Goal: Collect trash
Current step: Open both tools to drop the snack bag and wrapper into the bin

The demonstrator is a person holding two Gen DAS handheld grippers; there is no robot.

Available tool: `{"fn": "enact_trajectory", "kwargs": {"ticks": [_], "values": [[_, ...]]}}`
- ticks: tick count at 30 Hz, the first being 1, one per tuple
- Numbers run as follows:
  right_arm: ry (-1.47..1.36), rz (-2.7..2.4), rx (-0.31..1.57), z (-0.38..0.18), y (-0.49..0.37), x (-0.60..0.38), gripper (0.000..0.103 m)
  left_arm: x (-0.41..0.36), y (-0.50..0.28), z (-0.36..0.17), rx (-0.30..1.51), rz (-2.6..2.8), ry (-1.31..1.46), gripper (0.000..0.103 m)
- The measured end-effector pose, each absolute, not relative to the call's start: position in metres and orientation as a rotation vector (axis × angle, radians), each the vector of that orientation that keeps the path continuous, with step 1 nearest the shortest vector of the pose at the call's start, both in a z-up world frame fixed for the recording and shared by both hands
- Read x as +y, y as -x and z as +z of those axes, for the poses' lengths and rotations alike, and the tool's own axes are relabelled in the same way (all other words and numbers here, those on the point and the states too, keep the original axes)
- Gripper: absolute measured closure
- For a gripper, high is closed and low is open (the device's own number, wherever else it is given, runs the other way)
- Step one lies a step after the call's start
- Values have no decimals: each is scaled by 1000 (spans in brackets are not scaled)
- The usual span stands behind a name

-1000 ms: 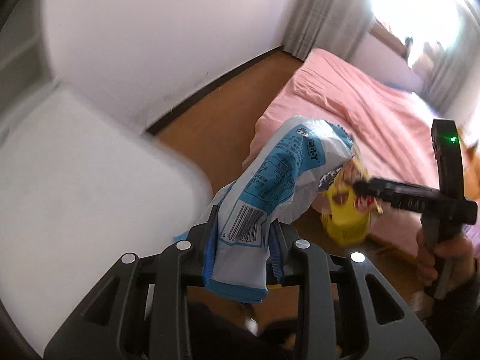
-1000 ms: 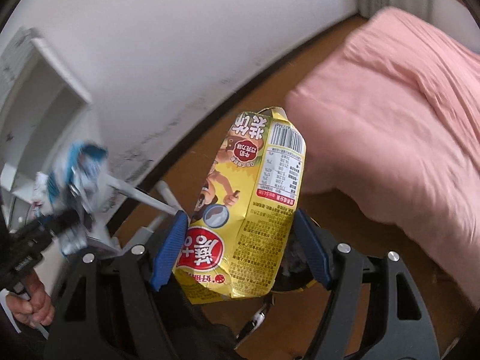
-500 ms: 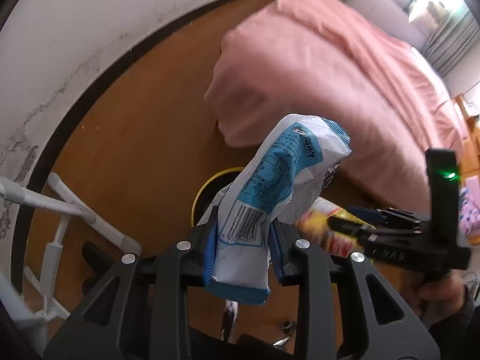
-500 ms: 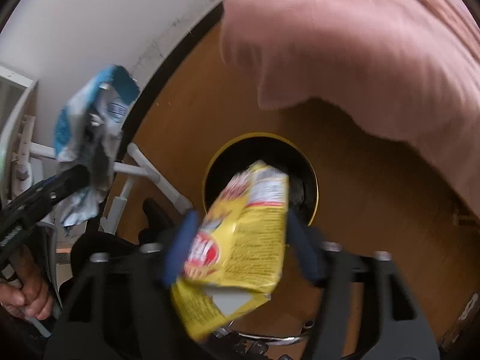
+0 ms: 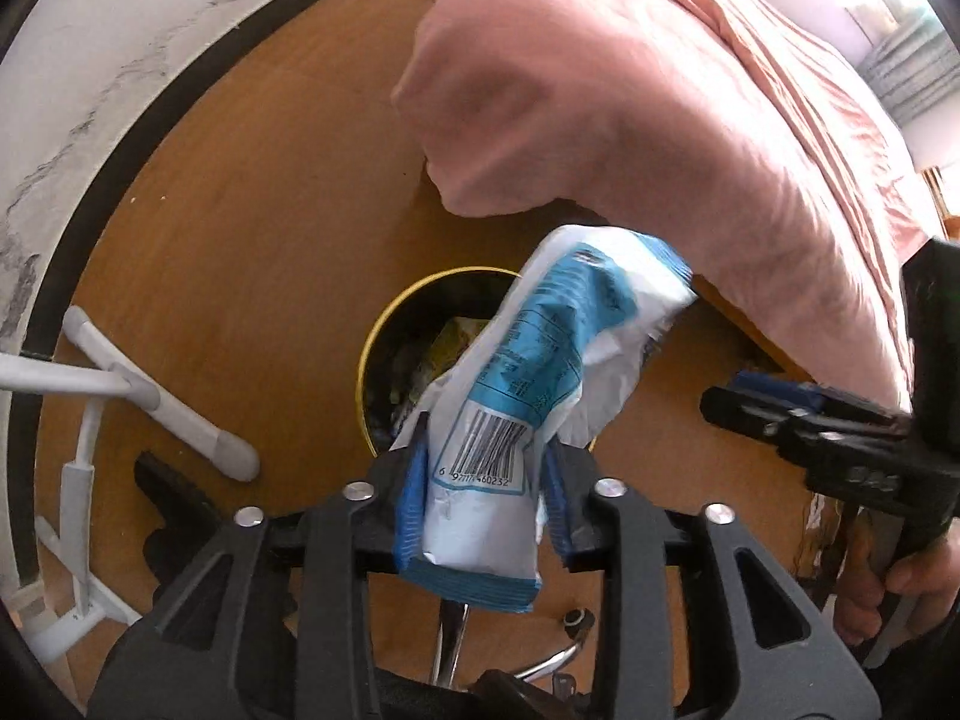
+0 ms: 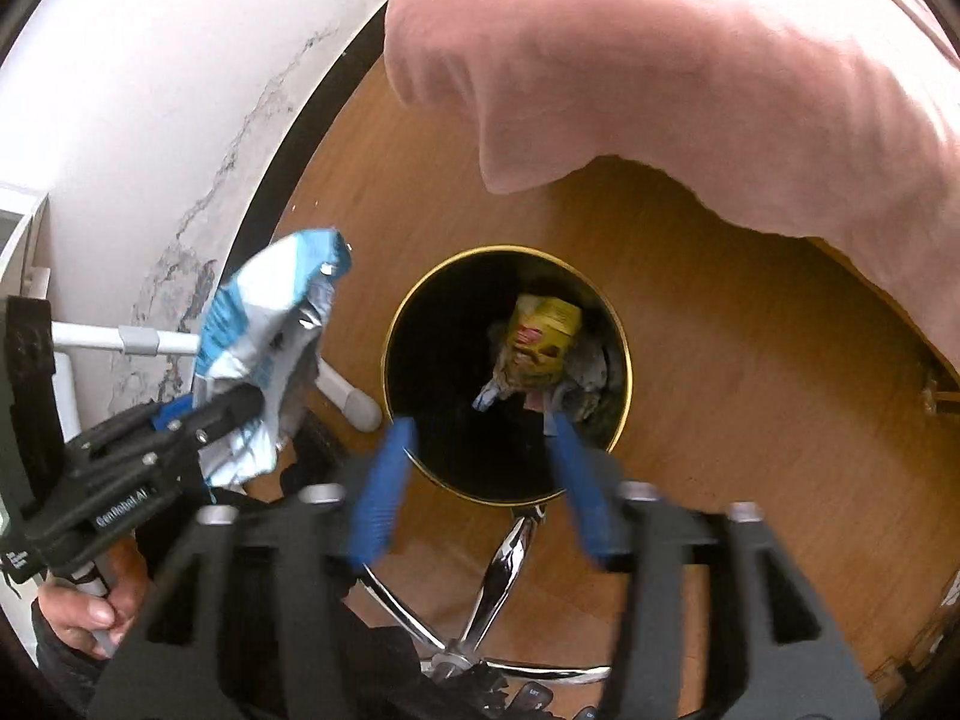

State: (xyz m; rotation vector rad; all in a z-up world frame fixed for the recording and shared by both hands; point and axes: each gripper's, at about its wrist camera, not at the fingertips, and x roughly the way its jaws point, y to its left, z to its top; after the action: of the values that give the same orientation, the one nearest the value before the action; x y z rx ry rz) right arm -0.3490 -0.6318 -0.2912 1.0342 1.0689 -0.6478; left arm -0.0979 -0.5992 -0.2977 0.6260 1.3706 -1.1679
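Note:
A black trash bin with a yellow rim (image 6: 624, 354) (image 5: 363, 360) stands on the wood floor below both grippers. A yellow snack packet (image 6: 540, 339) lies inside it on other crumpled trash. My right gripper (image 6: 480, 450) is open and empty right above the bin's near rim. My left gripper (image 5: 483, 474) is shut on a blue and white snack bag (image 5: 540, 372) and holds it above the bin's near right side. In the right wrist view the bag (image 6: 264, 324) is left of the bin. The right gripper's body also shows in the left wrist view (image 5: 804, 426).
A bed with a pink cover (image 5: 660, 90) (image 6: 690, 60) overhangs the floor beyond the bin. A white metal frame leg (image 5: 162, 402) (image 6: 348, 396) lies left of the bin by the white wall. A chrome chair base (image 6: 498, 576) is beneath me.
Both grippers tilted down over the bin. My right gripper opened and the yellow packet dropped into the bin. My left gripper kept hold of the blue and white bag.

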Motion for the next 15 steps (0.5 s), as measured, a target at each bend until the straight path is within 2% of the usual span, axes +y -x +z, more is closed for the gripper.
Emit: {"fn": "enact_trajectory", "kwargs": {"ticks": [3, 11, 15], "values": [[-1031, -664, 1039, -282, 355, -635, 39, -603, 104, -291, 1359, -1198, -634, 48], [-997, -676, 997, -245, 357, -630, 34, -592, 108, -258, 1318, -1218, -606, 38], [-941, -670, 992, -216, 347, -625, 29, -576, 107, -212, 1218, -1223, -593, 23]]}}
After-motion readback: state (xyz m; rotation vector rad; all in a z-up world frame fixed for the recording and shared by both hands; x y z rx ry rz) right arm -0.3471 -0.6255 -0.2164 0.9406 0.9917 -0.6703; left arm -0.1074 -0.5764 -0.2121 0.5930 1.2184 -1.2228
